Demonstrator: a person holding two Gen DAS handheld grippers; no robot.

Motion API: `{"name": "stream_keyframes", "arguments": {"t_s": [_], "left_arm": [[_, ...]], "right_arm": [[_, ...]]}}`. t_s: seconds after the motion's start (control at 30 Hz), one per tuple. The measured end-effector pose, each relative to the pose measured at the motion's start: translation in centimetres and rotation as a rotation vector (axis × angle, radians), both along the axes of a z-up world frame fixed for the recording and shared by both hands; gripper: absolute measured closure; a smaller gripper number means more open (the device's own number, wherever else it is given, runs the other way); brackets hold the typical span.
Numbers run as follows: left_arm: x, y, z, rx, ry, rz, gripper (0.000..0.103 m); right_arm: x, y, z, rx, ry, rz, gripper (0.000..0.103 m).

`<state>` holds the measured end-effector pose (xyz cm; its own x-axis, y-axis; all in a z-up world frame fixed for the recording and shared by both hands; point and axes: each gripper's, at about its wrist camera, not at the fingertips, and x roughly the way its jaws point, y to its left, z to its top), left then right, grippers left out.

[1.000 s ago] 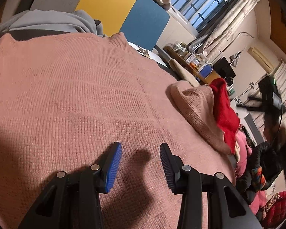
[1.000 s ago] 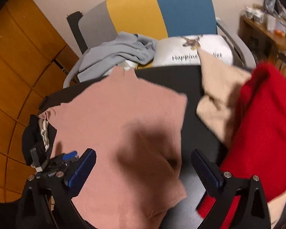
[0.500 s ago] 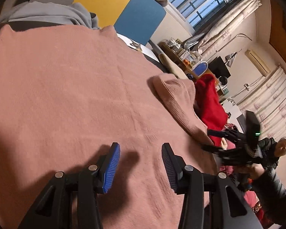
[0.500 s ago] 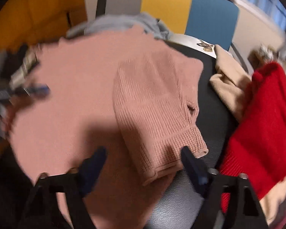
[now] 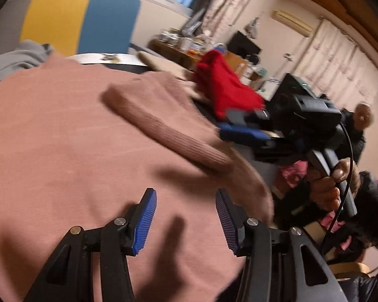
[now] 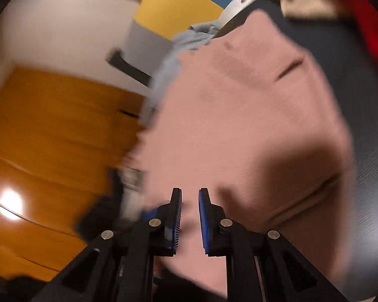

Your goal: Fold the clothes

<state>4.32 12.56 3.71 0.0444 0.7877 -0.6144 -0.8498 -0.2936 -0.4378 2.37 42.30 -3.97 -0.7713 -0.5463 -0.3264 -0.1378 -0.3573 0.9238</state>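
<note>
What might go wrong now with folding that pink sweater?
The right gripper is closing its jaws over the pink sweater; the blur hides whether cloth is between them, so they may close on nothing.

The left gripper has its jaws opening above the sweater and holds nothing, so the cloth may slide or bunch when pulled.

The red garment lies close beside it and might get dragged along.

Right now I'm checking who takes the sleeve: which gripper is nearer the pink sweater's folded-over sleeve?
Right. The right gripper is beside the sleeve, jaws closing; the left gripper hovers over the sweater body, short of it.
</note>
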Motion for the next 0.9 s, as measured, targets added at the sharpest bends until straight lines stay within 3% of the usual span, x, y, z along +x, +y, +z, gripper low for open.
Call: {"name": "stream_keyframes", "arguments": {"t_s": [0.1, 0.17, 0.27, 0.3, 0.37, 0.43, 0.6, 0.73, 0.9], "left_arm": [[-0.3, -0.3, -0.7, 0.02, -0.116, -0.016, 0.05], [-1.7, -0.9, -1.7, 0.042, -0.274, 0.019, 0.041], [-2.2, -1.3, -1.7, 0.084, -0.353, 0.053, 0.04], [-2.2, -0.8, -1.5, 0.089, -0.359, 0.045, 0.04], [-2.2, 0.3, -1.2, 0.096, -0.374, 0.03, 0.04], [-2.8, 2.6, -2.0, 0.073, -0.456, 0.013, 0.04], [-3.8, 7.6, -4.3, 0.03, -0.643, 0.06, 0.04], [-3.9, 9.5, -5.4, -0.026, -0.697, 0.159, 0.04], [-3.8, 11.1, -5.9, -0.082, -0.775, 0.24, 0.04]], "right_arm": [[-0.6, -1.4, -0.8, -0.09, 0.058, -0.011, 0.088], [-1.6, -2.1, -0.9, -0.06, 0.037, 0.01, 0.087], [-0.9, -0.9, -0.5, -0.025, 0.043, -0.059, 0.084], [0.0, -0.1, -0.1, 0.005, 0.051, -0.096, 0.081], [1.9, 1.3, 0.8, 0.077, 0.068, -0.173, 0.056], [4.0, 2.2, 0.9, 0.102, 0.065, -0.232, 0.042], [9.0, 2.7, 0.1, 0.105, 0.052, -0.351, 0.033], [10.6, 2.3, -0.6, 0.086, 0.058, -0.377, 0.031], [11.6, 1.1, -1.4, 0.128, 0.065, -0.326, 0.021]]}}
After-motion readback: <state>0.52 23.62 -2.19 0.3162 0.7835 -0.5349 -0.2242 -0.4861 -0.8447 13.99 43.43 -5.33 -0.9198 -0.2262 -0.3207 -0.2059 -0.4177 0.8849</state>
